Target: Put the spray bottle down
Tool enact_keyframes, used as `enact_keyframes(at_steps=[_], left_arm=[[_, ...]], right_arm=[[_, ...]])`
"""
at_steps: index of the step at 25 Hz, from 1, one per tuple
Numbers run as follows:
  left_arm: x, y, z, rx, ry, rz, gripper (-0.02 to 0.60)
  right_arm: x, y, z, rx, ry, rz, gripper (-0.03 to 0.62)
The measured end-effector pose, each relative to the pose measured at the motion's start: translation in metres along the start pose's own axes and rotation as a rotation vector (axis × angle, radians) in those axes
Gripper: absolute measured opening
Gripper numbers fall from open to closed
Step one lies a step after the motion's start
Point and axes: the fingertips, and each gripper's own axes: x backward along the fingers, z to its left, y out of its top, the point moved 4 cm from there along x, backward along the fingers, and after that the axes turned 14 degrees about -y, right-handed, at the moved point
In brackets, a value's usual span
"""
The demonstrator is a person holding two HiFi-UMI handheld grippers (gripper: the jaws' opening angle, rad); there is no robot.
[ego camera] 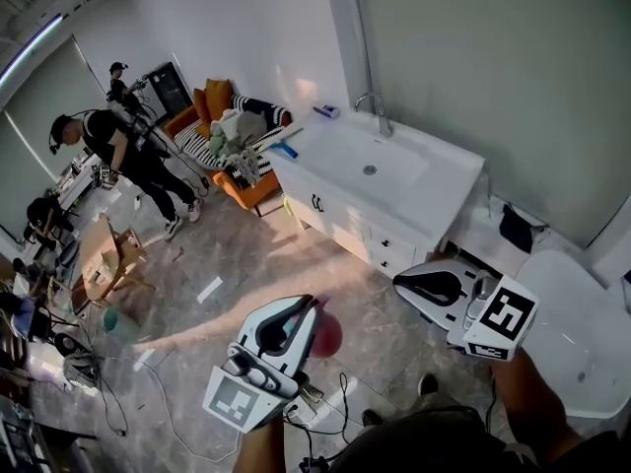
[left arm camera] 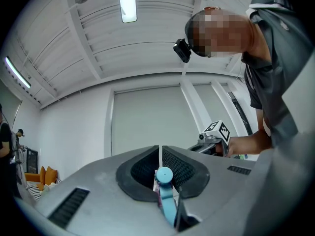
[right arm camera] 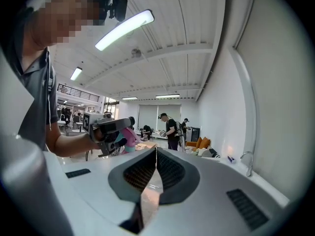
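left claw (left arm camera: 160, 154): clamped on pink plastic spray bottle (left arm camera: 166, 193), blue nozzle
right claw (right arm camera: 156, 154): together, empty
progress: bottle's not down yet, up in mid-air

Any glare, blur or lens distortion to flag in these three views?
Head view: even light, sharp, wall bowed by the wide lens, a pale bright streak on the floor. Left gripper view: ceiling strip light blown out, corners black. Right gripper view: angled strip light glares, corners black too.
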Motion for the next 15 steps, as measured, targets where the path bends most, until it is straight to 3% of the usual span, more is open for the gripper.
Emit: enact_keyframes(at_steps=[15], left_arm=[[-0.097,-0.018,0.018,-0.021,0.093,0.056,0.023]], right_arm=[[-0.001,-0.013,-0.114,-0.027,0.113,-0.027,0.009]])
